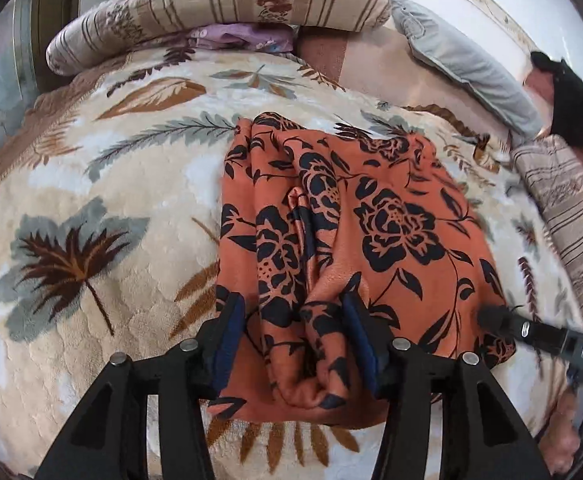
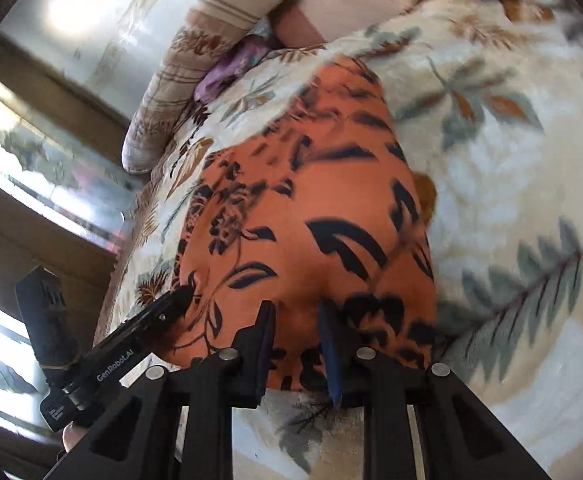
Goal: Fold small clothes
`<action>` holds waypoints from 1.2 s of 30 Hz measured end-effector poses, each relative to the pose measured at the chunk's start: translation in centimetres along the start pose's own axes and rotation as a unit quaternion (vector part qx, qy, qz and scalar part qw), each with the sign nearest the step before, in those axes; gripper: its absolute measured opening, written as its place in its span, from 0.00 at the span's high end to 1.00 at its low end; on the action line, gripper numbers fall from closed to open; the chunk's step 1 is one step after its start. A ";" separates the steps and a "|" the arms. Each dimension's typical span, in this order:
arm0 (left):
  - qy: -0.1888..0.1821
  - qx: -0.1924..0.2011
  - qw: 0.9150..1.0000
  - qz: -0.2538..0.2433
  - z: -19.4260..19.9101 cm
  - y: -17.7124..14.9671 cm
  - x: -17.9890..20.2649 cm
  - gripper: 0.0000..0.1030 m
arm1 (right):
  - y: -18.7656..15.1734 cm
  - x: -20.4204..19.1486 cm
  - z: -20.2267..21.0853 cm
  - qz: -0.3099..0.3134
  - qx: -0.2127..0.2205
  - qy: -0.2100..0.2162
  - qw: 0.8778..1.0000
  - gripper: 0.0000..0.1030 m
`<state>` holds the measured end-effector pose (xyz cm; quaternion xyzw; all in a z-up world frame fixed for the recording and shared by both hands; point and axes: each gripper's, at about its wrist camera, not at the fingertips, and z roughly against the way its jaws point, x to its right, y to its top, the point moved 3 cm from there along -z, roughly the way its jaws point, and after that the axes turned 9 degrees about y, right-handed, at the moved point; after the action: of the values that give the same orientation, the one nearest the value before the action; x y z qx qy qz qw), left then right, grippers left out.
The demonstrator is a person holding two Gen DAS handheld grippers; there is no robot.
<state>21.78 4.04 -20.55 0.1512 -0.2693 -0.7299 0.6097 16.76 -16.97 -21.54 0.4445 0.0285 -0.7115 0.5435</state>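
An orange garment with black flowers (image 1: 391,216) lies partly folded on a cream leaf-print blanket (image 1: 111,200). A raised fold of the garment runs between the fingers of my left gripper (image 1: 291,304). Its jaws stand apart and its left pad is clear of the ridge. In the right wrist view the same garment (image 2: 311,184) puckers into my right gripper (image 2: 295,312), which is shut on its near edge. That gripper's dark tip (image 1: 491,318) shows at the garment's right edge. The left gripper (image 2: 183,292) reaches onto the cloth from the left.
A rolled striped quilt (image 1: 231,4) lies along the far side of the bed, with purple cloth (image 1: 243,38) under it. A grey pillow (image 1: 463,56), a black item (image 1: 575,104) and striped bedding (image 1: 563,200) sit at the right. The bed's edge (image 2: 131,248) drops off left.
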 end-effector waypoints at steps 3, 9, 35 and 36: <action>-0.012 -0.009 1.000 0.016 -0.4 -0.1 -0.5 0.47 | 3.5 -0.9 1.0 0.014 0.033 -0.011 0.999 0.76; -0.018 -0.016 1.000 0.016 -1.4 -0.3 0.1 0.39 | 11.0 2.3 -3.2 -0.039 0.038 -0.075 0.996 0.76; -0.008 -0.051 0.998 0.032 -2.6 -1.1 -1.4 0.03 | 14.0 -5.3 -16.8 0.046 -0.121 -0.046 0.991 0.73; -0.009 -0.052 0.998 0.034 -2.6 -1.1 -1.4 0.03 | 14.3 -5.2 -15.4 0.046 -0.109 -0.039 0.992 0.73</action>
<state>22.61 5.03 -23.41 0.1036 -0.2409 -0.7232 0.6389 37.53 -10.83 -21.05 0.3558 0.0642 -0.6952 0.6213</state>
